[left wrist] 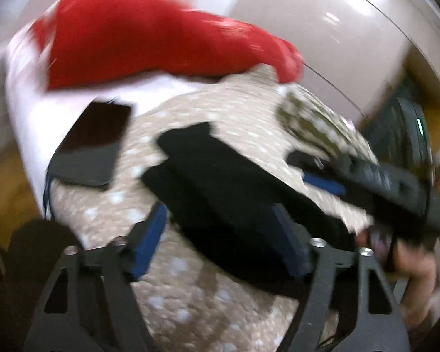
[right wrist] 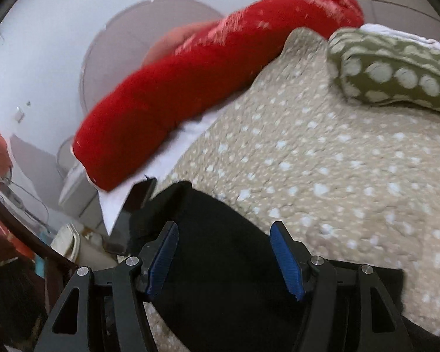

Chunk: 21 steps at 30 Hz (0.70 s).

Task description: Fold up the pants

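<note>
Both grippers, left point(left wrist: 220, 234) and right point(right wrist: 224, 256), gape over one black pants point(right wrist: 220, 264).

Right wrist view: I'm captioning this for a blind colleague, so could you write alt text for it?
Black pants lie on a beige spotted bedspread, under the open right gripper, whose blue-padded fingers are spread apart above the cloth. Behind lie a red blanket, a green dotted pillow and a dark phone beside the pants.
</note>
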{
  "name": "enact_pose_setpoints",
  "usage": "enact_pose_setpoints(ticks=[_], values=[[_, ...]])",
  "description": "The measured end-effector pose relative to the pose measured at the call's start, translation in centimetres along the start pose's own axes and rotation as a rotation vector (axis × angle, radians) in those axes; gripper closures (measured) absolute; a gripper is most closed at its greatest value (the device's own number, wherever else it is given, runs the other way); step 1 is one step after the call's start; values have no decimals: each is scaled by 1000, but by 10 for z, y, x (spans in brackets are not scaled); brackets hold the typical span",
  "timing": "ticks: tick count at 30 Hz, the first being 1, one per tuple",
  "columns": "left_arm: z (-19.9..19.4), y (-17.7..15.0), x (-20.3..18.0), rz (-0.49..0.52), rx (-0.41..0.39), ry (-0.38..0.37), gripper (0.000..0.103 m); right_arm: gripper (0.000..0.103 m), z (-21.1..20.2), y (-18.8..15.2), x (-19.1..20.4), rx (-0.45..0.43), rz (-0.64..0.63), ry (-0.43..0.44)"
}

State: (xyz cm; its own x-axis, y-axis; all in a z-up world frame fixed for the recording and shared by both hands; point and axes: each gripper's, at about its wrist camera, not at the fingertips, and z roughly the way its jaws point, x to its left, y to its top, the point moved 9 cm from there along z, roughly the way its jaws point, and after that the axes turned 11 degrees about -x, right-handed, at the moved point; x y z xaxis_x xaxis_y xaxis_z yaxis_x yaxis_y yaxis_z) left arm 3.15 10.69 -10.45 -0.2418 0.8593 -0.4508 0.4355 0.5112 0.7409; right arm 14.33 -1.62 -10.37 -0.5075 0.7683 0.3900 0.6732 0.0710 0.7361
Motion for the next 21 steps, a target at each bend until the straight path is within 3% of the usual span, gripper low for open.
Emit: enact_pose_setpoints(ticks=[3, 5, 6, 10, 12, 14, 15, 16, 18, 21], values=[[15, -3, 24, -122, 41, 56, 24, 40, 10, -3, -1, 14, 28, 11], [26, -9, 31, -152, 71, 81, 21, 40, 14, -4, -4, 19, 40, 6], [31, -15, 32, -154, 97, 90, 19, 40, 15, -4, -7, 21, 40, 1], [37, -14, 19, -122, 67, 93, 1, 40, 12, -1, -13, 15, 45, -10], [48, -12, 12, -121, 67, 102, 1, 40, 10, 1, -17, 7, 59, -10], [57, -7, 1, -112, 81, 65, 2, 40, 5, 4, -21, -5, 72, -13], [61, -6, -10, -90, 95, 20, 17, 40, 3, 5, -25, -16, 81, -20], [64, -6, -16, -46, 106, 23, 46, 40, 0, 6, -29, -24, 90, -28], [73, -8, -33, 77, 113, 38, 81, 40, -5, 8, -37, -34, 118, -37], [63, -10, -51, 265, 17, 59, 83, 40, -19, 17, -42, -59, 169, -16]])
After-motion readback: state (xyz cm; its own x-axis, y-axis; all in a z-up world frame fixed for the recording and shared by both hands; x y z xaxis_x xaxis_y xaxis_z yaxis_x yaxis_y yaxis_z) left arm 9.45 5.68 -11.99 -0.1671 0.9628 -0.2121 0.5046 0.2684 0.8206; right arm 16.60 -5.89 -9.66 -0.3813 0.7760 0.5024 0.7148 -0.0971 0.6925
